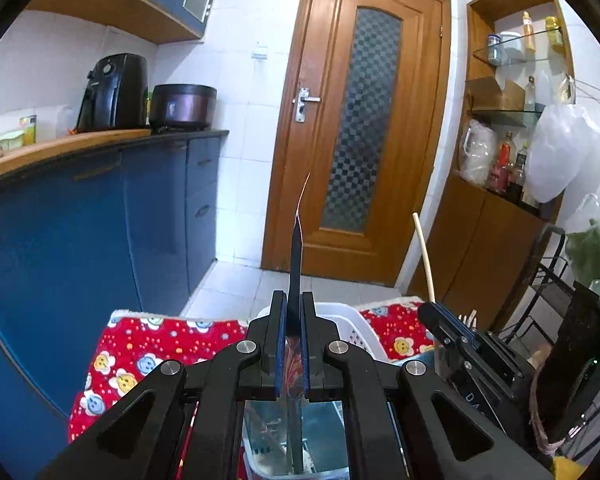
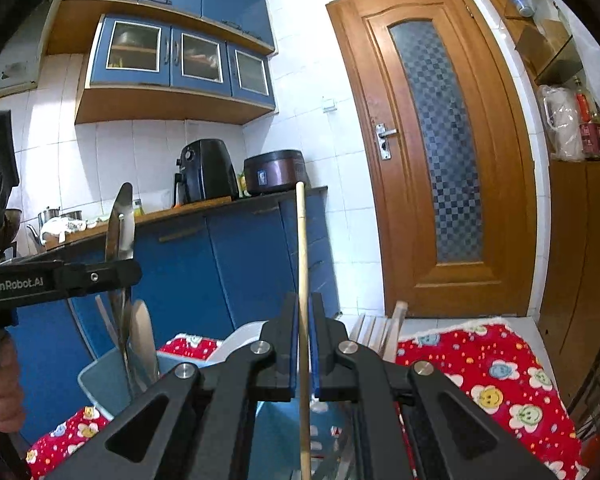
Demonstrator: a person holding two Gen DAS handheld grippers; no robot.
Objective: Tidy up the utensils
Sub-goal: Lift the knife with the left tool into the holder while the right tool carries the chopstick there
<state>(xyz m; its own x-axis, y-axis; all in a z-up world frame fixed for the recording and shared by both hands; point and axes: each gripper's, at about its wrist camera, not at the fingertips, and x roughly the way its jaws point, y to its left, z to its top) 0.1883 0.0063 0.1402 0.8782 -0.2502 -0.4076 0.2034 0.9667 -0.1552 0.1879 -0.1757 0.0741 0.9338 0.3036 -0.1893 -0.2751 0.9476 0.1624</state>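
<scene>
My left gripper (image 1: pixel 294 300) is shut on a knife (image 1: pixel 298 248), seen edge-on and upright above a clear bin (image 1: pixel 260 432). In the right wrist view the same knife (image 2: pixel 120 220) shows its steel blade, held by the left gripper (image 2: pixel 100 276) over a pale blue bin (image 2: pixel 100 380) with other blades in it. My right gripper (image 2: pixel 304 304) is shut on a single wooden chopstick (image 2: pixel 301 248), held upright; the chopstick also shows in the left wrist view (image 1: pixel 424 256), with the right gripper (image 1: pixel 444 320) below it. Several more chopsticks (image 2: pixel 380 332) stand to the right.
A red flowered cloth (image 2: pixel 492 380) covers the table under the bins. A white basket (image 1: pixel 352 328) lies beyond the grippers. Blue cabinets (image 1: pixel 100 220) with an air fryer (image 1: pixel 114 92) and cooker stand left; a wooden door (image 1: pixel 364 120) is ahead; a black rack (image 1: pixel 560 300) stands right.
</scene>
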